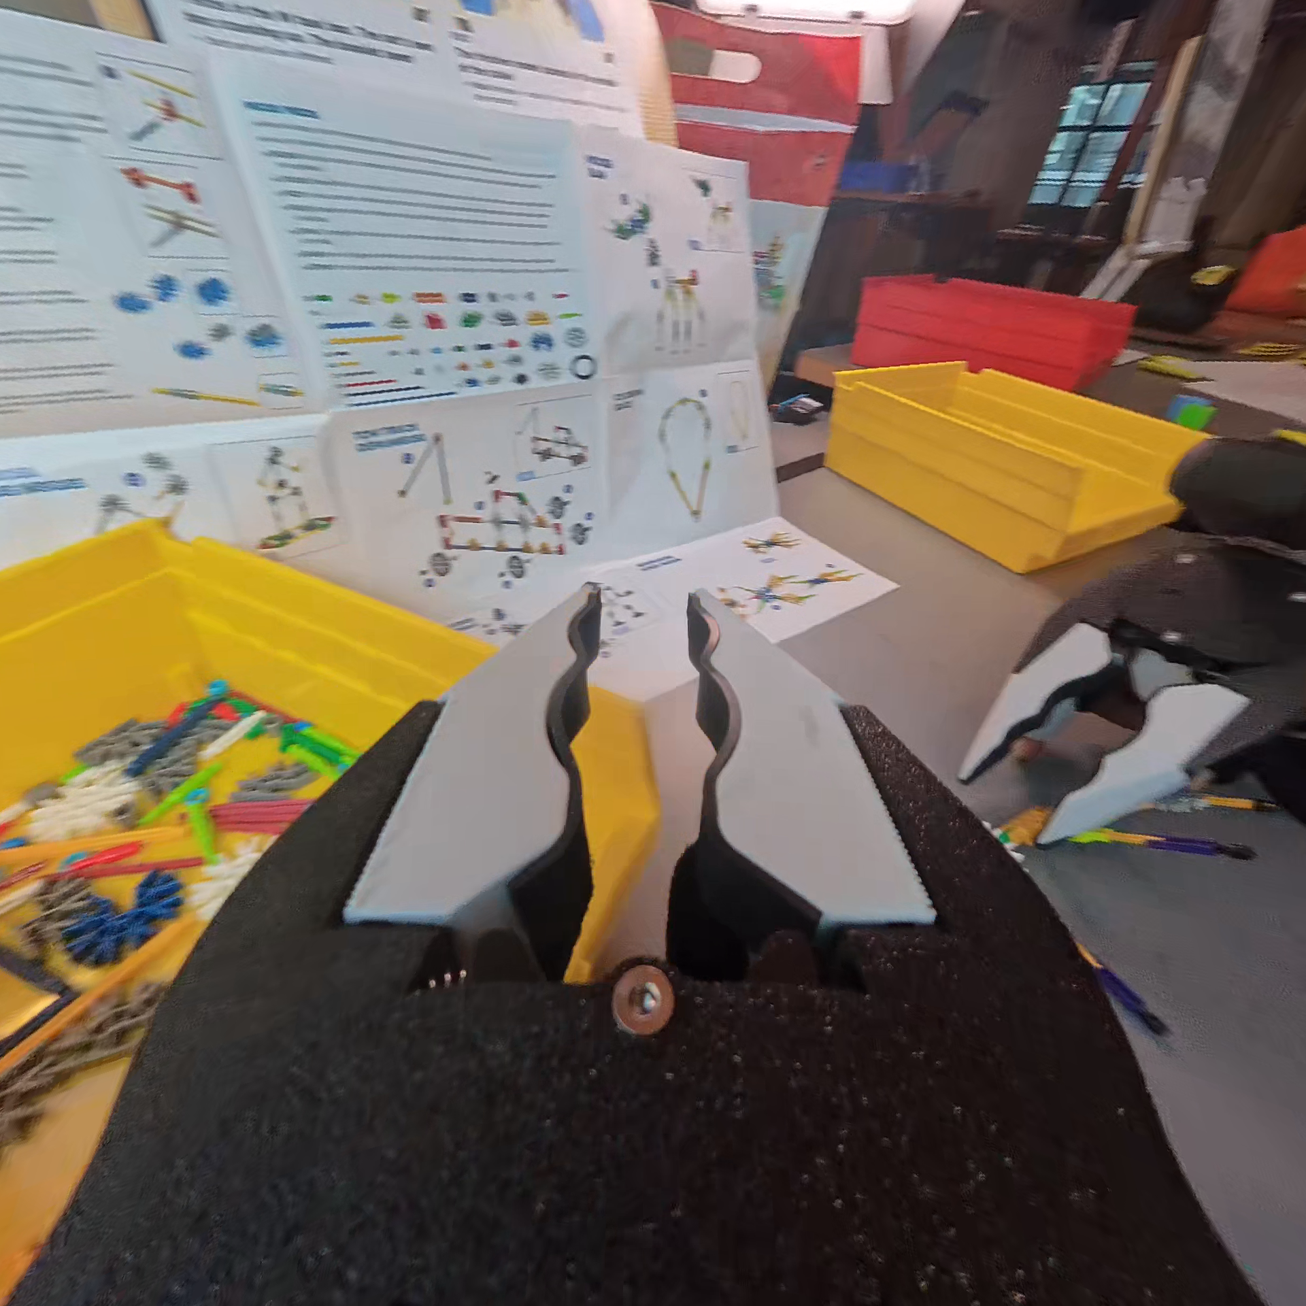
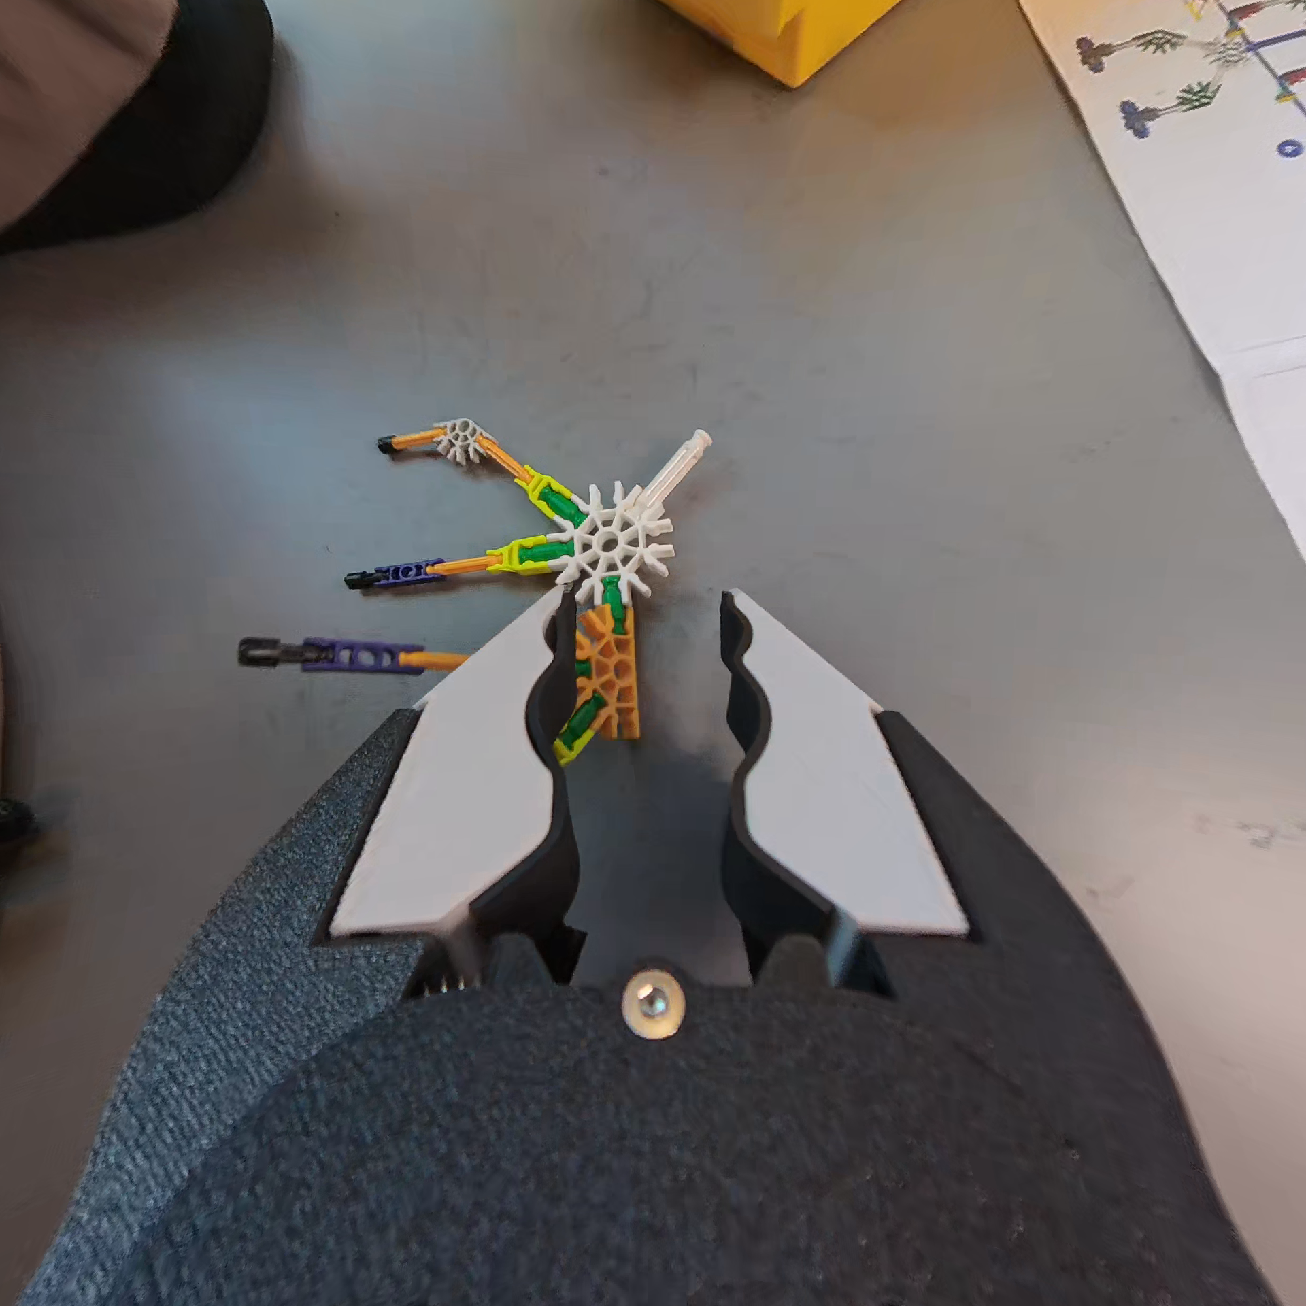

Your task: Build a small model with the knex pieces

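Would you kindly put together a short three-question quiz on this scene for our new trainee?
1. True or false: the right claw is shut on the white snowflake connector.
2. Which is nearest the left claw? A) red bin B) yellow bin of parts C) window
3. Fill in: the small assembly lies on the grey ____.

Key: 1 false, it is open, fingertips beside the orange connector; 2 B; 3 table.
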A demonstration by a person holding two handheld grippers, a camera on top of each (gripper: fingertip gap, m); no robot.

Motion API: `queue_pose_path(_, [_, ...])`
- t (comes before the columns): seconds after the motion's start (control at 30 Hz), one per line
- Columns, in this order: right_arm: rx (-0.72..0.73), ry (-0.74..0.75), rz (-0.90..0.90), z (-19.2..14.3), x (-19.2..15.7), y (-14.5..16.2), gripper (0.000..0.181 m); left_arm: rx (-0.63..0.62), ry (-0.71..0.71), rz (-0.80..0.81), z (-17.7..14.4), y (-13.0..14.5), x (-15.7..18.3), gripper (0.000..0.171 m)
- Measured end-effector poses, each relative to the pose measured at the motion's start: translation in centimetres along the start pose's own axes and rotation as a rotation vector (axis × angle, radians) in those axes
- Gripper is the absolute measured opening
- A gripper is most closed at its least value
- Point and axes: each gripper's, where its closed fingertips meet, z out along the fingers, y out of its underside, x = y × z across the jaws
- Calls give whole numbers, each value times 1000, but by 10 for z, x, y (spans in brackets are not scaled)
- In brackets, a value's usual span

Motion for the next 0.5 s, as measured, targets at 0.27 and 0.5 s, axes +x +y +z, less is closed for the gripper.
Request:
queue_pose_path(0.27, [-82, 32, -112, 4, -12, 5, 34, -429, 519, -169, 16, 80, 102, 24])
queue_pose_path(0.5, [-64, 18, -93, 5, -15, 4, 23, -652, 641, -159, 19, 133, 142, 26])
